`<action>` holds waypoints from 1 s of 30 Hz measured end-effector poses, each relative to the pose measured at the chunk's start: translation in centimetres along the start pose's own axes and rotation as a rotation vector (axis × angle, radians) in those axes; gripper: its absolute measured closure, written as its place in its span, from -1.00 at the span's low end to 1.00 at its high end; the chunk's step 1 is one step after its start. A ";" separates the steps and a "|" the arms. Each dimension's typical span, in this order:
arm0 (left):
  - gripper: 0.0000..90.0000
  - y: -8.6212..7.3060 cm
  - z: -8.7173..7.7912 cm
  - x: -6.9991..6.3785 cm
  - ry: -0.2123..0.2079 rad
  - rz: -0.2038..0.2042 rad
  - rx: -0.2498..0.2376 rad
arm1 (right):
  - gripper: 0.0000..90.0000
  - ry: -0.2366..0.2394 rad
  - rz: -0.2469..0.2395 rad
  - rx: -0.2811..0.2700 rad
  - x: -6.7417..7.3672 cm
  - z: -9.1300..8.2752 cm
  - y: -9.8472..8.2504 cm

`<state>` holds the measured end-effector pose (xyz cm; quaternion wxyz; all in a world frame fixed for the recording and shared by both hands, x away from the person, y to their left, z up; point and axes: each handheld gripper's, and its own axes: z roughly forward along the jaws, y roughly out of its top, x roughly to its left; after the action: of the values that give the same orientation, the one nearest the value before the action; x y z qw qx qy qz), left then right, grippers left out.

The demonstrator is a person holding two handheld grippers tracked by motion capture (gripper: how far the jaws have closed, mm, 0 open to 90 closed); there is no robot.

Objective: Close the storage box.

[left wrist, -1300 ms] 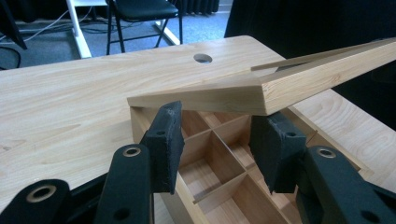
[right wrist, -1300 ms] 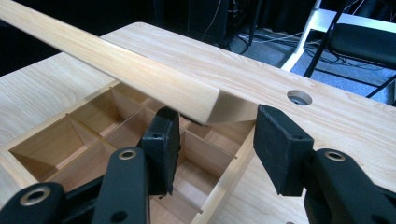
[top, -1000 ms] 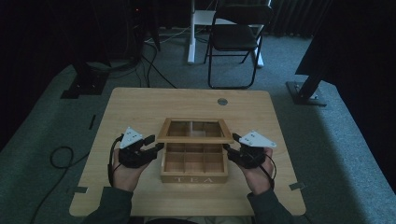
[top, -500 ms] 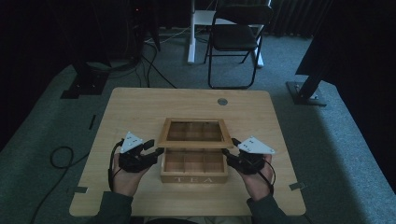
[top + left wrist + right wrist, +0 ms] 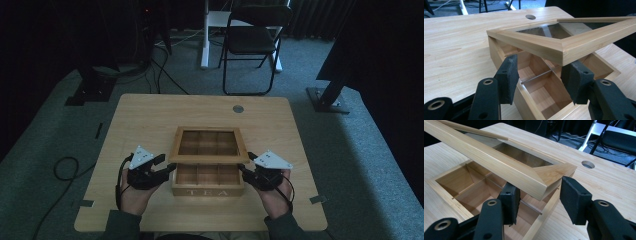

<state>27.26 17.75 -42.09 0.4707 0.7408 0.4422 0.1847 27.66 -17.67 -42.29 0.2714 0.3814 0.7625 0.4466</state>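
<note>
Evidently, the tea box (image 5: 207, 184) sat near the table's (image 5: 150, 115) front edge, its glass lid (image 5: 208, 145) raised.

Jaws of the left gripper (image 5: 167, 169) had just been opening, corner between, pads clear; the right gripper (image 5: 245, 171) also straddled its corner without pressing, presumably steadying the lid. A chair (image 5: 252, 40) stood beyond.

Box (image 5: 207, 186) at table (image 5: 150, 120) front centre; lid (image 5: 208, 145) raised above it; chair (image 5: 252, 40) behind table.

Matt wooden tea box (image 5: 207, 181), glass-paned lid (image 5: 208, 145)
</note>
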 end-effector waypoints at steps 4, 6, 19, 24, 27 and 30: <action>0.06 -0.2 0.0 -0.1 0.001 0.003 0.003 | 0.11 0.006 0.004 0.006 0.0 0.0 -0.2; 0.06 -0.3 0.1 -0.2 0.001 0.003 0.008 | 0.10 0.006 0.001 0.006 0.0 0.0 -0.3; 0.06 -1.0 0.2 -0.4 0.006 -0.007 0.019 | 0.09 0.018 0.005 0.016 0.2 0.1 -1.1; 0.06 -1.2 0.2 -0.5 0.007 -0.006 0.025 | 0.10 0.017 0.003 0.021 0.3 0.2 -1.3; 0.06 -1.3 0.2 -0.5 0.006 -0.006 0.026 | 0.10 0.018 0.010 0.021 0.4 0.1 -1.5; 0.06 -1.5 0.2 -0.6 0.006 -0.006 0.025 | 0.10 0.018 0.012 0.021 0.4 0.0 -1.6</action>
<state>26.37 17.42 -43.37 0.4604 0.7449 0.4481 0.1801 26.93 -17.81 -43.75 0.2577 0.3847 0.7673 0.4438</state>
